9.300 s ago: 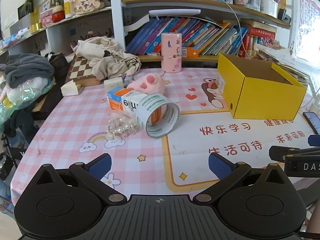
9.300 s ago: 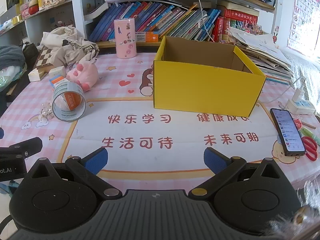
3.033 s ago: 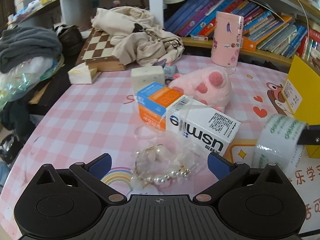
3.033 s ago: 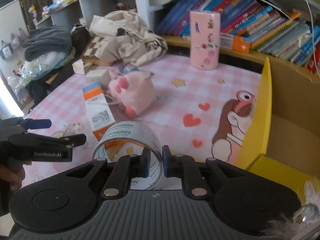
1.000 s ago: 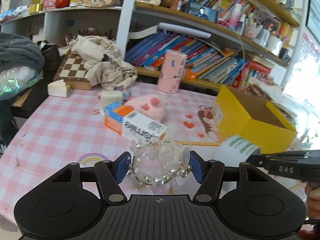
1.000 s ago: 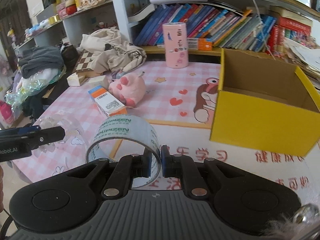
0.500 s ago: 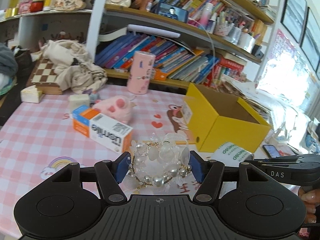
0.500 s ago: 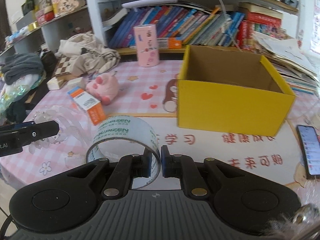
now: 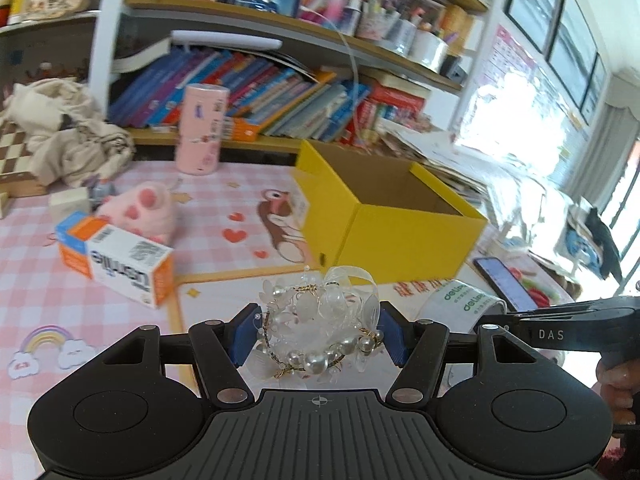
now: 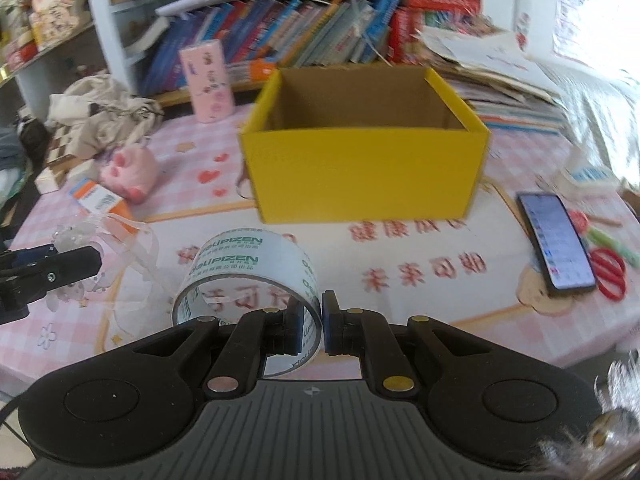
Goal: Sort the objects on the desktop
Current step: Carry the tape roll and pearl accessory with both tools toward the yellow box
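My left gripper [image 9: 318, 334] is shut on a pearl hair tie [image 9: 320, 332] with clear petals and holds it above the table. My right gripper [image 10: 312, 326] is shut on the rim of a clear tape roll [image 10: 244, 268], lifted in front of the open yellow box [image 10: 364, 152]. The box also shows in the left wrist view [image 9: 384, 220], ahead and to the right. The tape roll [image 9: 460, 304] and the right gripper's side show at the right of that view. The hair tie [image 10: 84, 240] shows at the left of the right wrist view.
A white and orange carton [image 9: 116, 260], a pink plush [image 9: 144, 208] and a pink cylinder [image 9: 200, 136] lie left of the box. A phone [image 10: 556, 240] and red scissors [image 10: 608, 272] lie to its right. Bookshelves stand behind the table.
Both grippers have moved right toward the yellow box with their loads. The box now looks larger and more central in the right wrist view.
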`<state>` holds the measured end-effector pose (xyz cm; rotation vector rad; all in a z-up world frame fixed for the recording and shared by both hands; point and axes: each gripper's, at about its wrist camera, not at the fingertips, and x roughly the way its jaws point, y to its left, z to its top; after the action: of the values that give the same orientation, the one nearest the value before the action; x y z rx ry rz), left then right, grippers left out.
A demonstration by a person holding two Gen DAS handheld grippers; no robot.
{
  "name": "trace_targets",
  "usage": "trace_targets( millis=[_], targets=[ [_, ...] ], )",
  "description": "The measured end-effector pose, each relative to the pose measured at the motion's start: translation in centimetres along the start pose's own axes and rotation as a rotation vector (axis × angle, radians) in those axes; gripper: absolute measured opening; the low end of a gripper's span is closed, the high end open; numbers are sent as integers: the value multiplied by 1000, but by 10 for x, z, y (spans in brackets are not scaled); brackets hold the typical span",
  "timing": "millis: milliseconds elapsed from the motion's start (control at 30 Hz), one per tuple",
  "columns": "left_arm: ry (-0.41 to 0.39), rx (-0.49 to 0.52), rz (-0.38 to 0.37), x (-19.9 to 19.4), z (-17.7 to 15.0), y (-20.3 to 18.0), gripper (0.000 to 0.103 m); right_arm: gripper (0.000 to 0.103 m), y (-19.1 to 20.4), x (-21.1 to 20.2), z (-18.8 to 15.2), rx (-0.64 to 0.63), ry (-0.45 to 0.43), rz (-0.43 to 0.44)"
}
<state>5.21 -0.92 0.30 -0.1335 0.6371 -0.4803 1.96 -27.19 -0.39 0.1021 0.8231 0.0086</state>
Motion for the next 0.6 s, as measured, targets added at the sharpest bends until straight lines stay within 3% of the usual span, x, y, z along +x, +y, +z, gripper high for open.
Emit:
trace_targets(
  millis=[600],
  targets=[
    [52, 114, -106, 33, 9, -48, 62, 9, -47, -11, -12, 112, 13, -60]
  ],
)
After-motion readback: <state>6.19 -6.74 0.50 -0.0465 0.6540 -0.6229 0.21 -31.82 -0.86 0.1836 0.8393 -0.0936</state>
